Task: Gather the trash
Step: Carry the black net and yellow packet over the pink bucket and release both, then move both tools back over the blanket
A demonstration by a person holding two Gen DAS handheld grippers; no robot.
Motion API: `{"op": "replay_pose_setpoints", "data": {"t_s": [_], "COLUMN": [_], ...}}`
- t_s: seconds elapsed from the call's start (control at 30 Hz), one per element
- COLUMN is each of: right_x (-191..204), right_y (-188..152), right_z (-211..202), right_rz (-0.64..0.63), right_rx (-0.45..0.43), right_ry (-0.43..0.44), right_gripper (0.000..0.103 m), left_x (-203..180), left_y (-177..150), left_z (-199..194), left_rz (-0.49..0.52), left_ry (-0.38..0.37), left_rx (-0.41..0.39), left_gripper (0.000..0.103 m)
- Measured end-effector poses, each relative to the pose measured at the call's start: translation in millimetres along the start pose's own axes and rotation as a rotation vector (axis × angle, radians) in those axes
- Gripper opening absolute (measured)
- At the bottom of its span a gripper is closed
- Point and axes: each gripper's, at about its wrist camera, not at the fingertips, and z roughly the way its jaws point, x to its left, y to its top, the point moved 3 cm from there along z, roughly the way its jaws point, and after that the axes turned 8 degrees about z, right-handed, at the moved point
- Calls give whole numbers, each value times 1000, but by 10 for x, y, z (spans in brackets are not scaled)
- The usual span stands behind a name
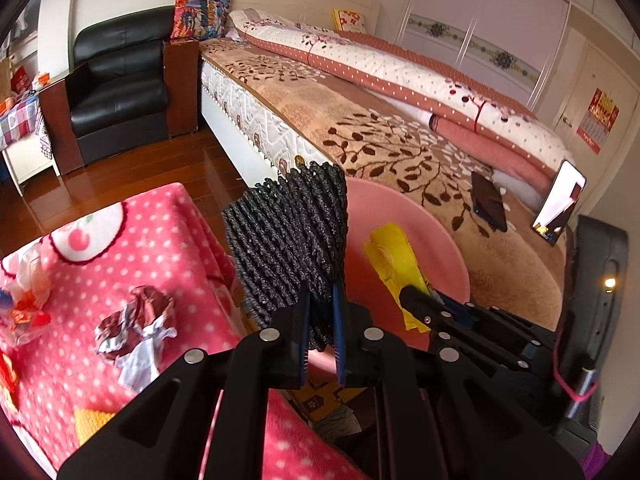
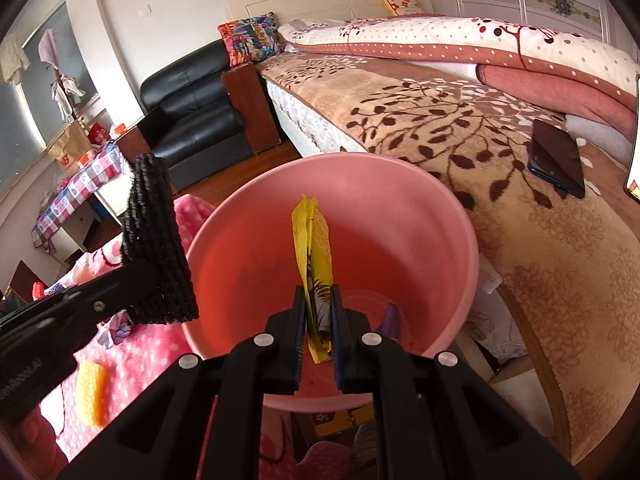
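You cannot see the pink basin's near rim; the right gripper covers it. The black woven pad hides the basin's left side from the left wrist. The lit phone is cut by the frame edge. The purple scrap is unidentifiable.

1. A brown paper bag at the far left, on the table by the window, bears a large "NB" logo in red; no other word on it can be made out
2. The bright cushion on the arm of the black sofa has comic-style lettering, too distorted to read
3. The red wall calendar on the door at the far right carries gold characters and a number grid, too small to read
4. The left gripper's black body has embossed lettering, too blurred to read
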Motion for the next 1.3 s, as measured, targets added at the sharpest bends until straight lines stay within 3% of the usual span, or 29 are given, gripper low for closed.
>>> {"op": "replay_pose_setpoints", "data": {"t_s": [0.27,0.4,0.5,0.7,1.03,1.3], "right_x": [-118,-162,-185,-193,4,433], "right_y": [61,72,65,52,-51,-295], "right_z": [85,85,76,0,-344,-708], "right_rz": [20,34,44,51,39,-46], "right_rx": [3,-6,-8,-22,-80,-103], "right_ry": [-8,-6,-4,7,30,109], "right_gripper": [12,15,21,37,51,64], "left_x": [-56,-71,-76,-76,33,154], "left_y": [51,64,67,83,-51,-327], "left_z": [209,245,239,145,-320,-850], "left_rz": [8,10,3,-17,-56,-73], "left_ry": [-26,-69,-93,-111,-54,40], "left_rx": [17,26,26,8,-50,-91], "left_gripper": [10,19,29,34,34,34]}}
